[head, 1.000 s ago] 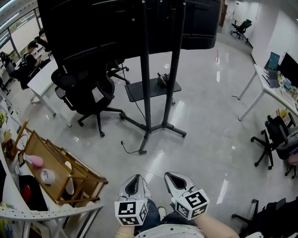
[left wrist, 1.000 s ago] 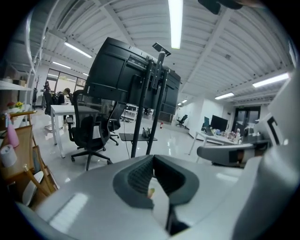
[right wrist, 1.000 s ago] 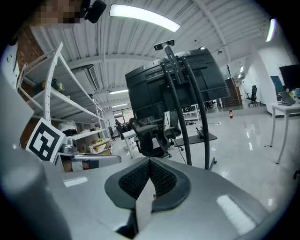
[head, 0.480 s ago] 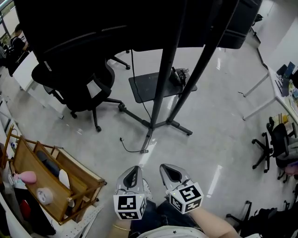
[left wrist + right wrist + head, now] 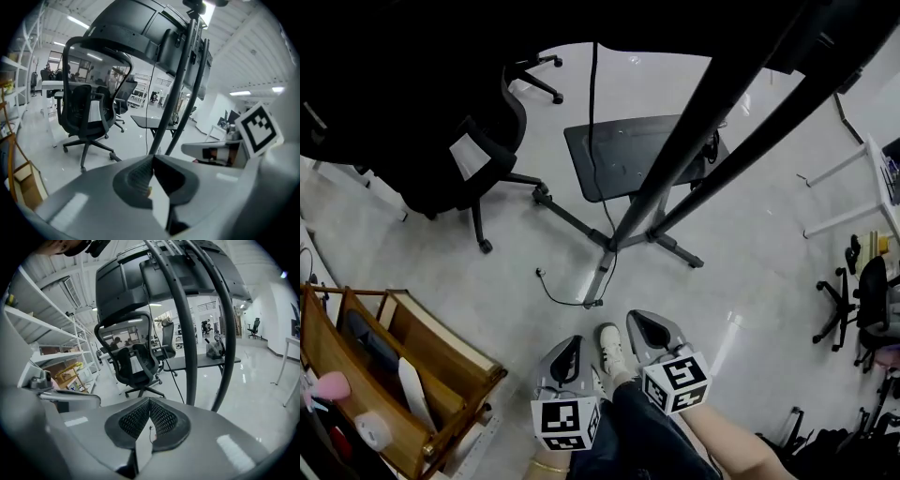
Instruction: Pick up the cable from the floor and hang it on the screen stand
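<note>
**Edges and Shadow Swallow Much of the Scene**

In the head view the screen (image 5: 384, 66) is a dark mass cut off by the top and left edges, and it hides the upper part of the office chair (image 5: 450, 192). The posts of the screen stand (image 5: 675, 155) run out at the upper right. The cable (image 5: 555, 292) on the floor ends in a plug too small to make out. The wooden rack (image 5: 422, 342) is cropped at the left.

cable (image 5: 551, 293) on floor (image 5: 750, 234), touching stand (image 5: 614, 243) foot | chair (image 5: 450, 178) left of stand | wooden rack (image 5: 441, 352) left of cable, apart
</note>
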The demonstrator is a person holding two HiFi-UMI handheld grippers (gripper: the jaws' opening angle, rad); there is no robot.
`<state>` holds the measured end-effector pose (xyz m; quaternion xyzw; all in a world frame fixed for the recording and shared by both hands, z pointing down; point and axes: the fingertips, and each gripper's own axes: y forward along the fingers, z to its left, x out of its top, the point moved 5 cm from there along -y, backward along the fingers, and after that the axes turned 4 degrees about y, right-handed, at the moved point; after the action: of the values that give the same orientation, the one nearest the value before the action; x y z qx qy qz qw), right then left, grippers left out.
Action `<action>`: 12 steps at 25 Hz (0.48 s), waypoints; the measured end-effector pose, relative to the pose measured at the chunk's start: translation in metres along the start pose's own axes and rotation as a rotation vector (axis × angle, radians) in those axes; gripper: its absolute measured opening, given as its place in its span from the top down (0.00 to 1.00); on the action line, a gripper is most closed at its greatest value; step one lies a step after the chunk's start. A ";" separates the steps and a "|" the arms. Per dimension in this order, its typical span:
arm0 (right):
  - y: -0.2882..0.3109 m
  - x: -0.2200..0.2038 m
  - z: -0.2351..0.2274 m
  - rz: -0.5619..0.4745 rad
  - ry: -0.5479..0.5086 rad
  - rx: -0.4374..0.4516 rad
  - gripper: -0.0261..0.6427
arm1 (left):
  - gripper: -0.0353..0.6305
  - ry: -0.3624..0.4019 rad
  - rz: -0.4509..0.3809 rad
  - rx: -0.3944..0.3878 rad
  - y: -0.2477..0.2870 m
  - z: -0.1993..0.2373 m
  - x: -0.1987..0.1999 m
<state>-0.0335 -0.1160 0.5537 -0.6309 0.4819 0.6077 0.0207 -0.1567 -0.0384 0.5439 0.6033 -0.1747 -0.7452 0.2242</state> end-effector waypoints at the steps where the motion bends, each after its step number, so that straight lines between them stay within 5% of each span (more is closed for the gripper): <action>1: 0.021 -0.011 -0.010 0.014 -0.003 0.001 0.96 | 0.94 0.000 0.000 -0.005 0.014 0.006 -0.010; 3: 0.067 -0.039 -0.032 0.043 -0.001 0.002 0.87 | 0.94 0.015 0.004 -0.010 0.045 0.018 -0.029; 12: 0.244 -0.166 -0.157 0.104 0.049 -0.160 0.87 | 0.94 0.002 0.026 0.014 0.204 0.069 -0.128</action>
<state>-0.0375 -0.2456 0.8618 -0.6191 0.4644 0.6290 -0.0732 -0.1771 -0.1401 0.7722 0.6032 -0.1874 -0.7403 0.2300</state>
